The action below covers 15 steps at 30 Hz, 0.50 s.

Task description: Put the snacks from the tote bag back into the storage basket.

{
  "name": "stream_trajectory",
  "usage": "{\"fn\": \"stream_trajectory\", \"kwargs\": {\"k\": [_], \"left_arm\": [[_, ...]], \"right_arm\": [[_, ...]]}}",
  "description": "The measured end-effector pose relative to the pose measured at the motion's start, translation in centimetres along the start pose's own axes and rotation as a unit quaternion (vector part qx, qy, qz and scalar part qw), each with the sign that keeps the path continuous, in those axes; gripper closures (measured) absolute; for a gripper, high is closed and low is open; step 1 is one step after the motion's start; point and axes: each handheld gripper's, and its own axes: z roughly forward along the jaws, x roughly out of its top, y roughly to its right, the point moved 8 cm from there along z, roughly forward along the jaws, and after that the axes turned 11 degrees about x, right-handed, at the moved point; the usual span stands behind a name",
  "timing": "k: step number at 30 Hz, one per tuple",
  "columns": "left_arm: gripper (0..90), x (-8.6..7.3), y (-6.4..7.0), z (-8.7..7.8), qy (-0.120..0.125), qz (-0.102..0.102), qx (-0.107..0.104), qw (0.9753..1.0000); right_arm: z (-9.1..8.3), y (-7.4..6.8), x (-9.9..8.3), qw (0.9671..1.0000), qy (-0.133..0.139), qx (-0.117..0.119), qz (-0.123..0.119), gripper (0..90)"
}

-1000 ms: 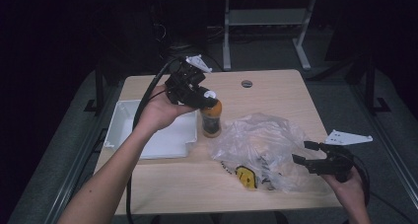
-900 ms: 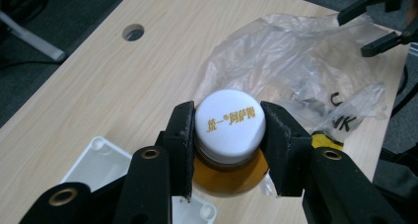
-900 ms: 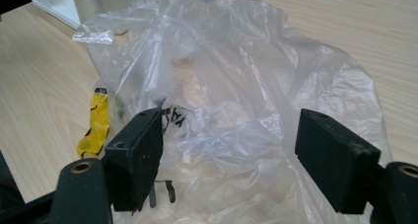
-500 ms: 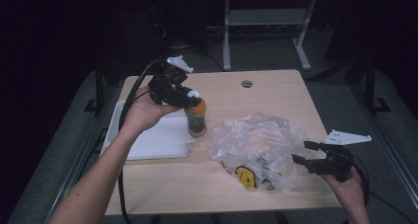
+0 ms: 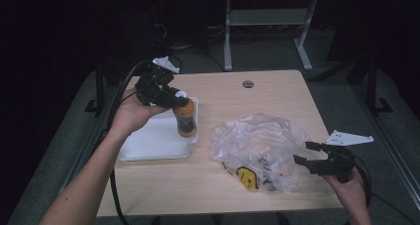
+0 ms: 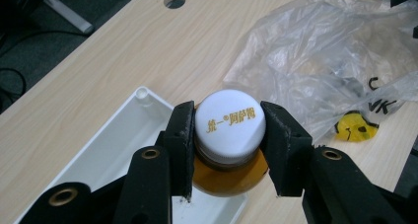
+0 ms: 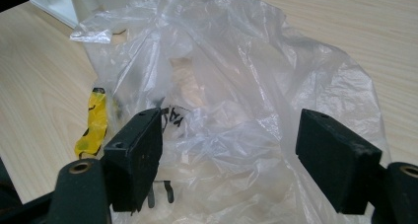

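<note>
A small bottle [image 5: 186,120] of orange liquid with a white cap hangs upright over the right end of the white tray [image 5: 148,140]. My left gripper [image 5: 177,96] is shut on its cap. In the left gripper view the jaws of the left gripper [image 6: 227,120] pinch the printed cap from both sides, with the bottle's orange body [image 6: 226,179] below, over the tray's rim [image 6: 123,130]. Whether the bottle touches the tray I cannot tell. A crumpled clear plastic bag [image 5: 260,145] lies mid-table. My right gripper [image 5: 303,153] stands open at the bag's right edge; its view, with the right gripper [image 7: 231,155] in the foreground, looks into the bag [image 7: 222,86].
The bag carries a yellow and black print [image 5: 246,177] near the table's front edge. A round cable hole [image 5: 247,84] sits at the back of the wooden table [image 5: 223,101]. A desk frame [image 5: 267,31] stands on the dark floor behind.
My left gripper has carried the bottle leftward, from beside the bag to over the tray's right end. The right gripper and the bag have stayed put.
</note>
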Motion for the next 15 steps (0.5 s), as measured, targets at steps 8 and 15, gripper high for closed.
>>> {"fn": "stream_trajectory", "kwargs": {"k": [8,15], "left_arm": [[59.1,-0.74,-0.68,0.06,-0.003,-0.008,0.007,0.9999],[59.2,-1.1,-0.83,0.45,-0.006,-0.014,0.009,0.9998]], "right_arm": [[0.16,-0.12,0.05,1.0,-0.002,0.002,-0.002,25.2],[0.05,-0.08,0.07,1.0,-0.001,0.001,-0.003,25.0]]}}
